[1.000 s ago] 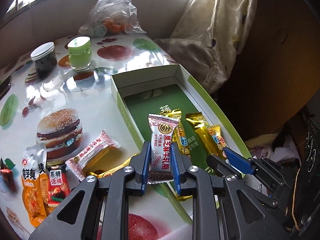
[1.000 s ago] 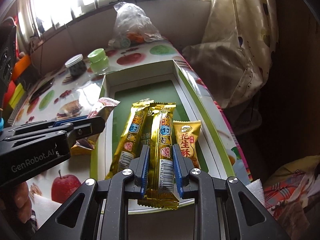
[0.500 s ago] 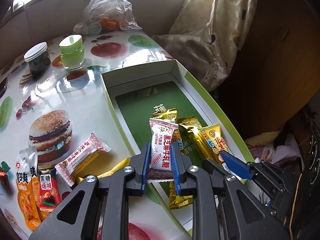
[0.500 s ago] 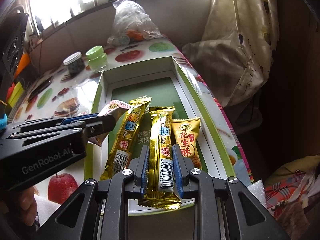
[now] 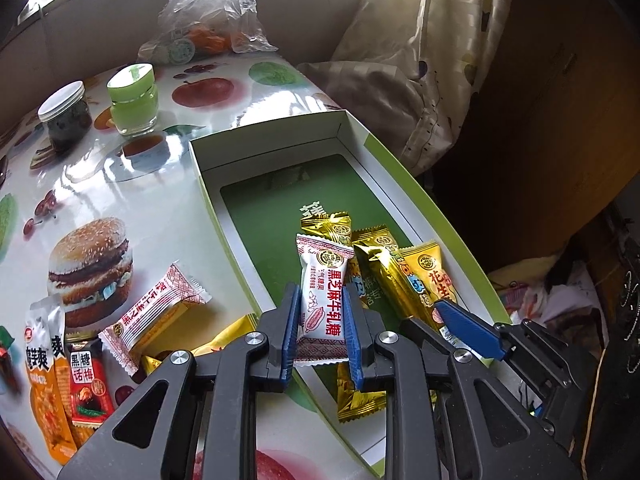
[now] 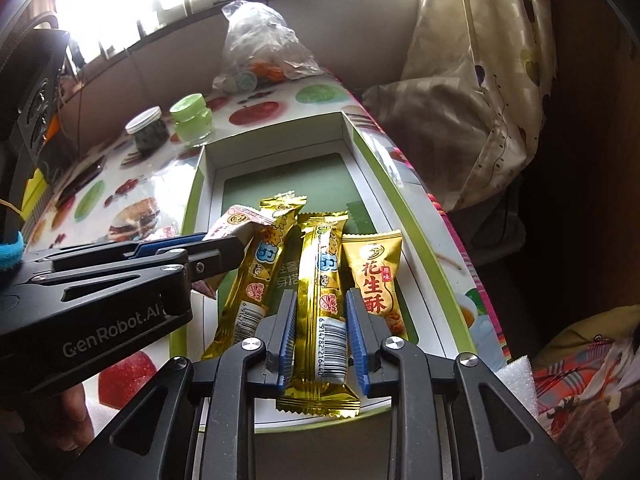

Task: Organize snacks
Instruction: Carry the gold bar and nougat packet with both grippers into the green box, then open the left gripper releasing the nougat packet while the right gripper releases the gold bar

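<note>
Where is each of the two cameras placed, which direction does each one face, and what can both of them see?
Left wrist: sits on the left gripper, looking forward and down over the box; its jaws hold the white candy packet, and the right gripper's blue fingertip enters at right.
Right wrist: sits on the right gripper, facing along the box toward the window; a gold snack bar lies between its jaws, and the left gripper crosses from the left.
Shared: the box, the gold bars, the green jar, the plastic bag.
</note>
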